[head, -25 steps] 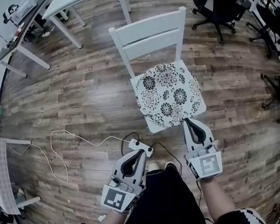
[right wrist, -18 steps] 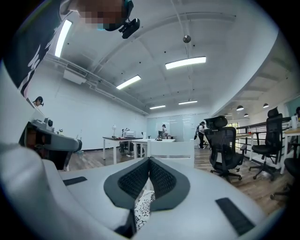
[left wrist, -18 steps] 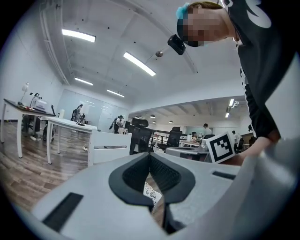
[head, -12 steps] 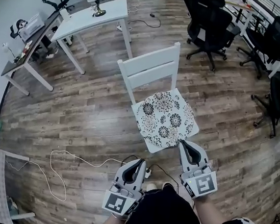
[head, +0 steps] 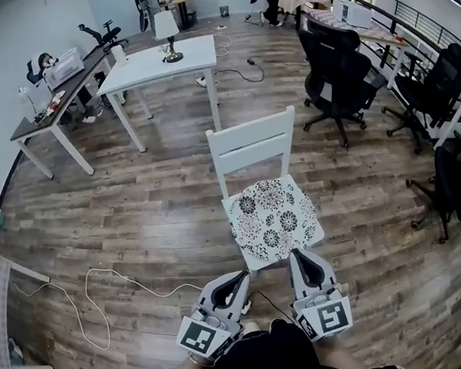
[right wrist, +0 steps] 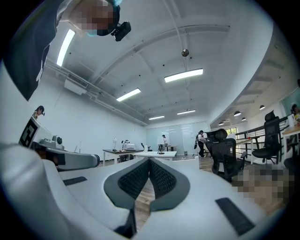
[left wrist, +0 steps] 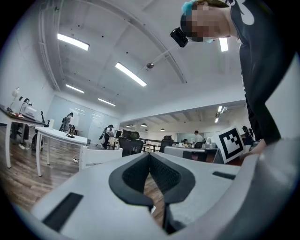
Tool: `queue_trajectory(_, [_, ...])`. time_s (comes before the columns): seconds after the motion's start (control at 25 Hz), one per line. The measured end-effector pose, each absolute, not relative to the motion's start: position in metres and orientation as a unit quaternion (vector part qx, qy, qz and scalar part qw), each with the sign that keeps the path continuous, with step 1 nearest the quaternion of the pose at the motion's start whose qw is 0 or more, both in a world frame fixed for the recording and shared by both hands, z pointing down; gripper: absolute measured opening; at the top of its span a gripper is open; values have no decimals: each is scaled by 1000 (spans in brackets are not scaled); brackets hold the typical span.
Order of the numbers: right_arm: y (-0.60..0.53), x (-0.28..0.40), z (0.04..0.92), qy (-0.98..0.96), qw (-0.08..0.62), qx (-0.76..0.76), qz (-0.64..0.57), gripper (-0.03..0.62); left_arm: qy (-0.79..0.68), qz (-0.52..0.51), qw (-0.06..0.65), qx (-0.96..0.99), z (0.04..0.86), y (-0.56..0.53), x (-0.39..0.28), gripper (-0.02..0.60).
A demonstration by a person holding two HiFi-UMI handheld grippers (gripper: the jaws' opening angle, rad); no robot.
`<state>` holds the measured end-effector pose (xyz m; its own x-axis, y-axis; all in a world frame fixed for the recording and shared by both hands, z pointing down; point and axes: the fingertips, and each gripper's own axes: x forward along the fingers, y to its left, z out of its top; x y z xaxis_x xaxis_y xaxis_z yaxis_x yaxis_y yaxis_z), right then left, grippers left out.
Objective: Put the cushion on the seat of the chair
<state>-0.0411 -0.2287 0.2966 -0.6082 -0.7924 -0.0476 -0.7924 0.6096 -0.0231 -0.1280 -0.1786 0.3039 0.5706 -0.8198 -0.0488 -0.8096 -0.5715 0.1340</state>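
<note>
Bright strip-lights [right wrist: 183, 75]; warped, perhaps soft edges

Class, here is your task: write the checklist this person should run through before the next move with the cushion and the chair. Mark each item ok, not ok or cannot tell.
1. Cushion on the seat of the chair: ok.
2. Cushion lying flat, pattern up: ok.
3. Left gripper, fingers together with nothing between them: ok.
4. Right gripper, fingers together with nothing between them: ok.
5. Right gripper clear of the cushion's front edge: cannot tell; its tip overlaps that edge in the head view.
6. Floor near the feet free of cable: not ok; a white cable lies to the person's left.
</note>
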Motion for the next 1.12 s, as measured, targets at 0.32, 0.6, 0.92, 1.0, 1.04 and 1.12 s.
queue_trajectory(0.32, [-203, -46, 275, 901, 35, -433, 17, 20, -459, -75, 26, 885, 283, -170, -124, 6])
queue_trajectory(0.6, [-166, -27, 269, 903, 46, -427, 15, 20, -456, -69, 21, 887, 276, -133, -105, 6])
queue_trajectory(0.92, [-99, 16, 279, 905, 45, -422, 0, 20, -462, -73, 31, 883, 282, -68, -62, 6])
queue_trajectory(1.0, [-78, 26, 282, 905, 45, -424, -5, 20, -463, -73, 33, 883, 283, -46, -53, 6])
queue_trajectory(1.04, [-67, 31, 284, 905, 45, -424, -8, 20, -466, -72, 34, 881, 285, -34, -49, 6])
queue_trajectory(1.12, [-46, 41, 290, 907, 41, -420, -15, 20, -473, -76, 33, 877, 287, -11, -40, 6])
